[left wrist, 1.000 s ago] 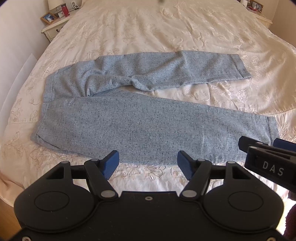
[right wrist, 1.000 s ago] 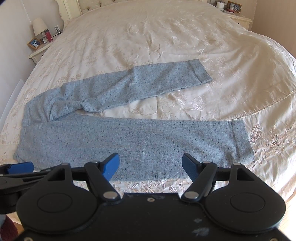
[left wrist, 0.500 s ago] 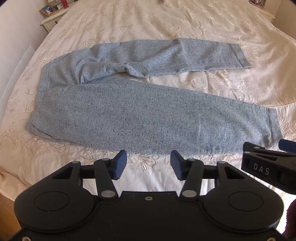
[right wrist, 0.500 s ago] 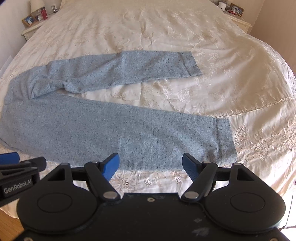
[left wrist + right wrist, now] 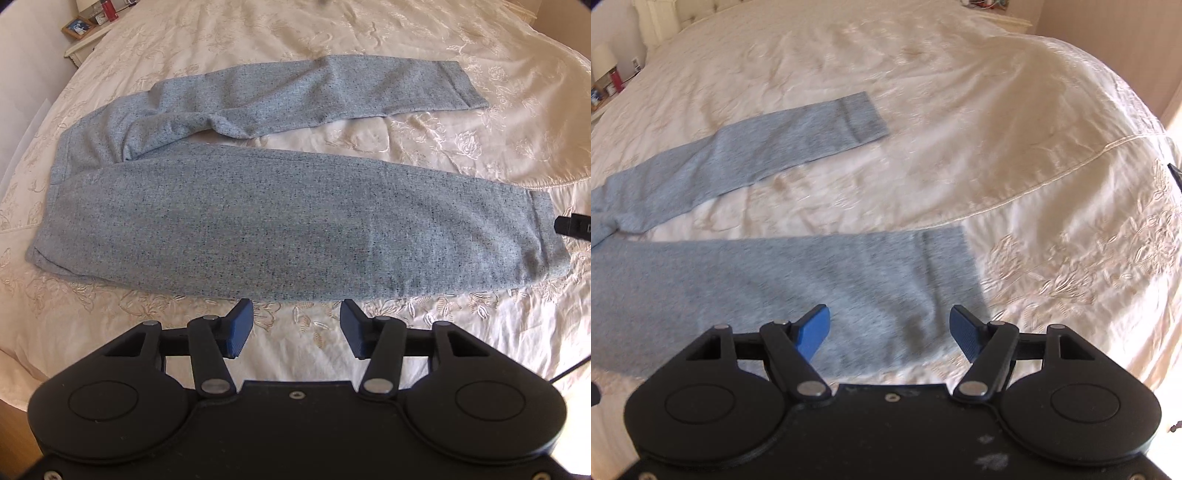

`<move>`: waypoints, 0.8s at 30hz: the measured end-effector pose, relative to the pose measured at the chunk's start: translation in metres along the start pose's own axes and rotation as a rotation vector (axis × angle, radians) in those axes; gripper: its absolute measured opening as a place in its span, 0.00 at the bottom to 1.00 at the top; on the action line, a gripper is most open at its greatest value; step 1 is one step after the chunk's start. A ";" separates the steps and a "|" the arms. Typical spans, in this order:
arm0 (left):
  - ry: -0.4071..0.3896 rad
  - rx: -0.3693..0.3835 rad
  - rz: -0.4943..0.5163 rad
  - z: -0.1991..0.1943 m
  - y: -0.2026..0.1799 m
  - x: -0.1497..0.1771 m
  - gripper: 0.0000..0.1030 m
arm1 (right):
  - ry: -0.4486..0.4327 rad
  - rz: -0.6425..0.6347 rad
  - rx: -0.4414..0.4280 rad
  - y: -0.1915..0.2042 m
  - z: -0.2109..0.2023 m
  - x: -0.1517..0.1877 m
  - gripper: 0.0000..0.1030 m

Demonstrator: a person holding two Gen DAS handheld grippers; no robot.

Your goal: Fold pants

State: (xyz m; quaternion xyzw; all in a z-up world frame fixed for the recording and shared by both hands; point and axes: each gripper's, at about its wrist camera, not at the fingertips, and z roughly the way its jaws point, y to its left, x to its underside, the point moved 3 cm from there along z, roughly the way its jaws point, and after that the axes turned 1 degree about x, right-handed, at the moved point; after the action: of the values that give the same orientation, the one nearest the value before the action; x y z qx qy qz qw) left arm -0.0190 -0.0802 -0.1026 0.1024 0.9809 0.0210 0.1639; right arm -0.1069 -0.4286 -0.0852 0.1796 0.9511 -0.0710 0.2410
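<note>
Light blue speckled pants (image 5: 295, 221) lie flat on the bed, waist at the left, legs spread apart toward the right. My left gripper (image 5: 295, 328) hovers open just short of the near leg's front edge, with only bedcover between its fingers. My right gripper (image 5: 890, 332) hangs over the near leg (image 5: 775, 280) close to its cuff (image 5: 945, 266). Its jaws are closing but stand wide, with fabric below them and nothing pinched. The right gripper's tip (image 5: 574, 229) shows beside that cuff in the left wrist view. The far cuff (image 5: 864, 114) lies further back.
A cream embroidered bedcover (image 5: 332, 37) spreads under and around the pants. A nightstand (image 5: 85, 33) with a photo frame stands at the far left. The cover's seam (image 5: 1071, 166) curves over the bed's right side, where the bed drops off.
Both grippers came lower and closer to the pants. The right gripper swept right, to the near leg's cuff end. The left jaws narrowed somewhat.
</note>
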 end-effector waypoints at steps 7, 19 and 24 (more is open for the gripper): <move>-0.011 0.005 0.033 0.013 -0.024 -0.012 0.56 | -0.029 0.013 -0.009 -0.054 0.067 -0.032 0.70; 0.020 -0.030 0.011 0.028 -0.029 -0.015 0.56 | 0.192 -0.002 -0.184 -0.061 0.142 -0.047 0.05; 0.014 -0.041 -0.008 0.031 -0.025 -0.018 0.56 | 0.116 0.006 -0.200 -0.059 0.127 -0.071 0.04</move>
State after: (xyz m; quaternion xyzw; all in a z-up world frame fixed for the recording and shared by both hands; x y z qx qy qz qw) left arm 0.0029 -0.1086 -0.1279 0.0947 0.9818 0.0409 0.1592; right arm -0.0157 -0.5335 -0.1590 0.1611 0.9653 0.0357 0.2024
